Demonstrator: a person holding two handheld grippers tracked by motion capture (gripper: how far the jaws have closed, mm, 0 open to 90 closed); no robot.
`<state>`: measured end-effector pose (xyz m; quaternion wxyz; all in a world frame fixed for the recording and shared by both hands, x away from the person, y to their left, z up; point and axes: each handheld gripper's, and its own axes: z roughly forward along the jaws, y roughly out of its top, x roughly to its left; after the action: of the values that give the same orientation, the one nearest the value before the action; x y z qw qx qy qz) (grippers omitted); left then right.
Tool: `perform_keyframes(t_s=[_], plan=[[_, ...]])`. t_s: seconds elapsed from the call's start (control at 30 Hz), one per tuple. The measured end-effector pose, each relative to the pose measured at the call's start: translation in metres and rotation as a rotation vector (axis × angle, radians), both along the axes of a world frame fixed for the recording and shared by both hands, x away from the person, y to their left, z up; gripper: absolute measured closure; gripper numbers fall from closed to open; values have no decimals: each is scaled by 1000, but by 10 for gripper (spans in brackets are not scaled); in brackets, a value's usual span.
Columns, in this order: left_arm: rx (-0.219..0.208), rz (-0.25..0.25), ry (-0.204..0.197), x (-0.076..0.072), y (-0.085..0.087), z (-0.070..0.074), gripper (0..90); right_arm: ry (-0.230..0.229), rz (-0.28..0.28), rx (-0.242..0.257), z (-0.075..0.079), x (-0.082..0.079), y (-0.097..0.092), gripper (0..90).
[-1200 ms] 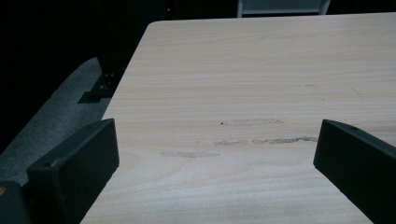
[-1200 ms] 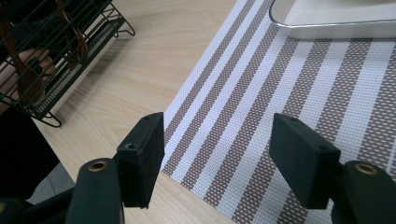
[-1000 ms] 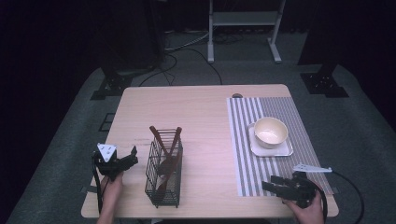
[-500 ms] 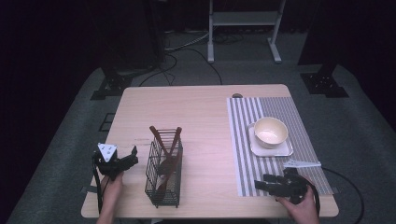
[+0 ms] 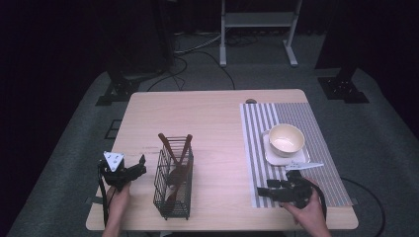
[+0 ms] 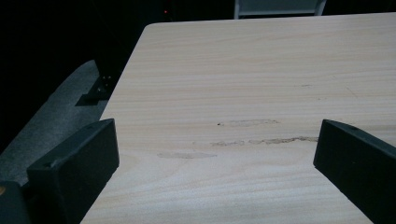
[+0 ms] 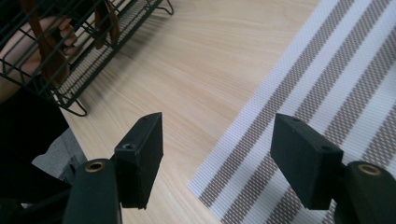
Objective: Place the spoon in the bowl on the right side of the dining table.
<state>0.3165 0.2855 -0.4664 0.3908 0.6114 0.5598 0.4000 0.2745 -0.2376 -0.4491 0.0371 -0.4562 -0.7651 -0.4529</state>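
In the high view, a pale wood-grain desk point(image 5: 217, 123) with rounded corners stood on grey carpet in a dark room. A dark wire basket point(image 5: 173, 185), rectangular and open-meshed, sat in the lower middle of the frame with brown wooden utensils point(image 5: 176, 163) leaning crossed inside it. A striped woven placemat point(image 5: 296, 123) in grey and white covered the right part of the desk, carrying a cream round bowl point(image 5: 286, 138) on a white square plate point(image 5: 272, 157). The left tool point(image 5: 141, 165), black with a grey three-cornered plate on top, was held at lower left, just beside the basket. The right tool point(image 5: 264, 191) lay at lower right over the near edge of the mat, pointing toward the basket.

The left gripper view showed what the high view could not: fine grain and faint scuff marks point(image 6: 261, 137) on the bare wood. The left tool point(image 6: 215, 158) had its blocky black jaws spread wide with nothing between them.

In the right gripper view, the right tool point(image 7: 217, 154) also stood wide open and empty, above the mat's point(image 7: 336, 93) mesh-textured corner. The basket's point(image 7: 70, 60) thin wire feet and the brown utensils point(image 7: 44, 44) appeared at upper left.
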Motion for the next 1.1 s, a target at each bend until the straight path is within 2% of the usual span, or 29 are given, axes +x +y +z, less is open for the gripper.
perform_keyframes(t_s=[0.2, 0.53, 1.1], plan=[[1, 0, 1, 0, 0, 0, 0, 3, 25, 13, 11, 8, 7, 332], [3, 0, 3, 0, 0, 0, 0, 10, 69, -15, 24, 16, 22, 327], [0, -1, -1, 1, 0, 0, 0, 13, 123, -1, 47, 27, 45, 327]])
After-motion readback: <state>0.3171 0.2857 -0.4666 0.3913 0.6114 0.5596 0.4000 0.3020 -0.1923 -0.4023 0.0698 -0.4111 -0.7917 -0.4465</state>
